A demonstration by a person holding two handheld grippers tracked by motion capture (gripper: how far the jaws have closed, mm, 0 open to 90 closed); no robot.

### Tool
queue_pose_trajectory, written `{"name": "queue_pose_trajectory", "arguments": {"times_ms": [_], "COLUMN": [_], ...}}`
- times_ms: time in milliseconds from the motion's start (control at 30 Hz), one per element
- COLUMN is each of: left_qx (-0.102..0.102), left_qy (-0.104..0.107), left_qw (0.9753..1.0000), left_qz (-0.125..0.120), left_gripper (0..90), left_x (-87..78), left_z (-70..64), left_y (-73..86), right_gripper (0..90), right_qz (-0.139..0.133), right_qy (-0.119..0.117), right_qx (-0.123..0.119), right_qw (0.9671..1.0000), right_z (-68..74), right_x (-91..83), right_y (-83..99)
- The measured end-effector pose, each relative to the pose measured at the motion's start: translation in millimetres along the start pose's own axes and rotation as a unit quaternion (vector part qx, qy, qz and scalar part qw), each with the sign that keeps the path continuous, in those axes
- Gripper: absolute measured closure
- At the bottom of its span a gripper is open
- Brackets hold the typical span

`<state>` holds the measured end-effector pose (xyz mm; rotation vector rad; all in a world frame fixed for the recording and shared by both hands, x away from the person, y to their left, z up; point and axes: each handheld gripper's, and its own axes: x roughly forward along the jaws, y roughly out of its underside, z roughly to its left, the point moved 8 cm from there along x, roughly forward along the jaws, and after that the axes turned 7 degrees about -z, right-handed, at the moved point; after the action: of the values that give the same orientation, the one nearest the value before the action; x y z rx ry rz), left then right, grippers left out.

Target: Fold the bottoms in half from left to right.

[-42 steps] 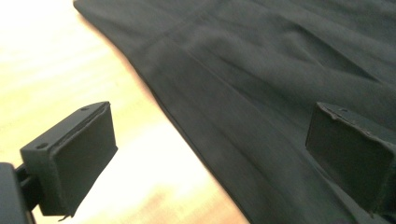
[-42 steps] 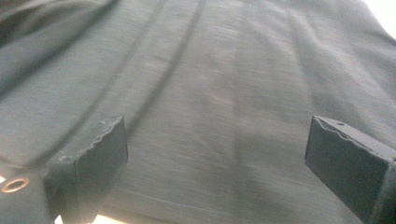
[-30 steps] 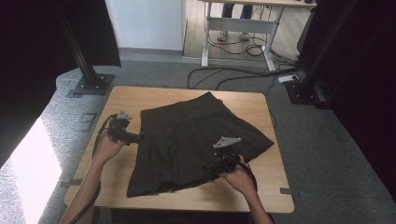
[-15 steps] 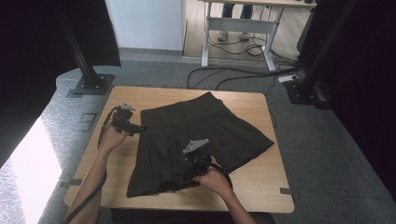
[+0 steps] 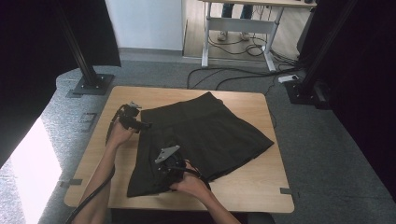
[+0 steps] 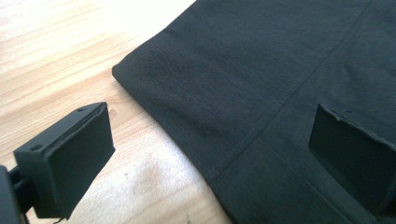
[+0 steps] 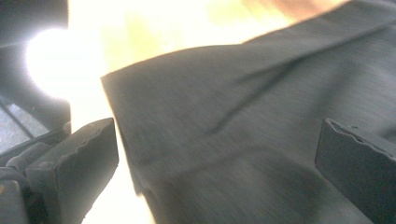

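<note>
Across the middle of the table lies the black skirt, and both grippers, left at its waistband corner and right over its near-left hem, gape wide and empty (pre-grasp, likely), needing to close on cloth.

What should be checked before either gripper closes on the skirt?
1. Left gripper open: ok.
2. Left jaws straddle the skirt edge, one over wood, one over cloth: ok.
3. Right gripper open: ok.
4. Right jaws around a skirt corner: ok, though the picture is blurred.
5. Skirt lies fully on the table: ok.
6. Cloth flat, unbunched under the right hand: cannot tell.
</note>
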<state>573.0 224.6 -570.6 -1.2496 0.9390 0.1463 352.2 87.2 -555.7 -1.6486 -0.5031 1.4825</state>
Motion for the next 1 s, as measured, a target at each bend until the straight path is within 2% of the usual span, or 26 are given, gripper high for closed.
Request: {"name": "queue_pose_trajectory", "arguments": {"times_ms": [233,433,467,533,567,700,800,867,1000], "left_qx": [-0.011,0.003,-0.002,-0.021,-0.024,-0.034,-0.051,-0.050,-0.046], "left_qy": [-0.002,-0.012,-0.011,-0.006,-0.004,-0.021,-0.011,-0.009,-0.017], "left_qw": [0.9999,0.9997,0.9997,0.9996,0.9995,0.9991,0.9985,0.9987,0.9987], "left_qz": [0.008,0.022,0.022,0.020,0.019,0.016,0.015,0.010,0.010], "left_gripper": [0.0,0.0,0.0,0.0,0.0,0.0,0.0,0.6,2.8], "left_x": [19.2,31.8,32.9,33.7,33.8,31.0,29.8,29.6,31.0], "left_z": [2.7,1.7,2.2,4.3,5.5,15.5,17.8,16.5,14.7], "left_y": [3.2,8.3,9.1,10.1,10.7,14.3,18.6,18.7,17.4], "right_gripper": [0.0,0.0,0.0,0.0,0.0,0.0,0.0,0.6,11.4], "right_qz": [0.020,0.044,0.047,0.054,0.056,0.062,0.065,0.063,0.064], "right_qy": [-0.034,-0.045,-0.045,-0.043,-0.040,-0.023,-0.012,-0.006,0.003], "right_qx": [-0.017,-0.023,-0.025,-0.027,-0.031,-0.043,-0.056,-0.053,-0.044], "right_qw": [0.9991,0.9978,0.9976,0.9973,0.9972,0.9969,0.9963,0.9966,0.9970], "right_z": [24.3,31.1,32.0,33.7,33.8,32.3,29.9,28.1,23.8], "right_x": [27.0,47.1,49.8,54.2,56.1,61.7,63.4,63.6,59.6], "right_y": [0.4,9.9,11.3,13.8,14.6,16.1,16.6,16.7,14.8]}}
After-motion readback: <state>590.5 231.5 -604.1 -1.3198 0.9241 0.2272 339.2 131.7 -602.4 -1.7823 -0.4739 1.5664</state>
